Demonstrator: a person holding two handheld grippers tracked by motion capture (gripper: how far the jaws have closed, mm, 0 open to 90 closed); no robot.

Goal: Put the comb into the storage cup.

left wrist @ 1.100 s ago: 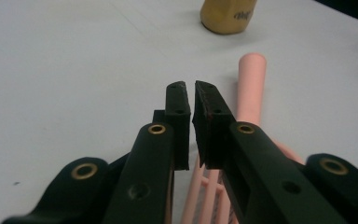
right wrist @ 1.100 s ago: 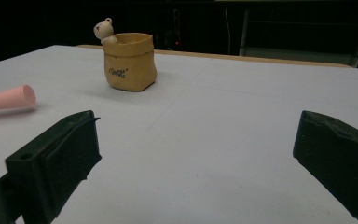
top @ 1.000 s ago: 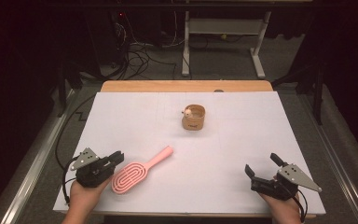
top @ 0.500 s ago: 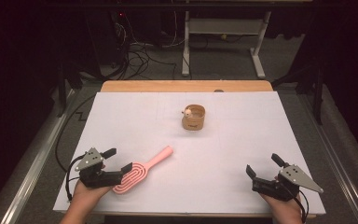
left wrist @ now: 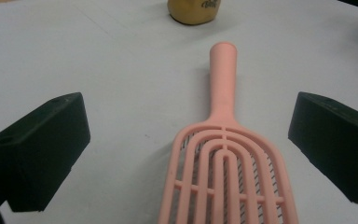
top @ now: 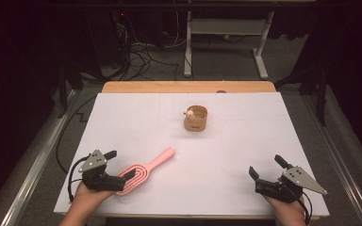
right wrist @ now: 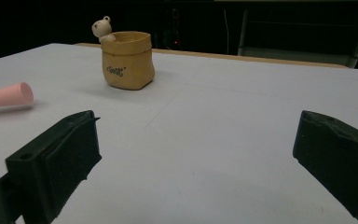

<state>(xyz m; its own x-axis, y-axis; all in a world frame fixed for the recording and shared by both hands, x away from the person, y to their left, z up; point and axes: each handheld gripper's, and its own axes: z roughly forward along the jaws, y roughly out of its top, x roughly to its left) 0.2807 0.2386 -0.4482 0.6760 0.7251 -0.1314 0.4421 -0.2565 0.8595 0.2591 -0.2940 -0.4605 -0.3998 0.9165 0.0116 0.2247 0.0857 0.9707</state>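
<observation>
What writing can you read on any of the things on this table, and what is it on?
On the small tan pot with a little bear at its rim: one short dark word on its side, too small and blurred to read for certain.
On the pink hairbrush: no writing visible.
On the white table cover: none.

1. A table (top: 122, 108) with a white top and a wooden edge at twelve o'clock.
2. A pink hairbrush (top: 143, 170) lies flat at seven o'clock.
3. A tan pouch-shaped pot (top: 196, 118) with a small bear stands near centre, toward twelve.
</observation>
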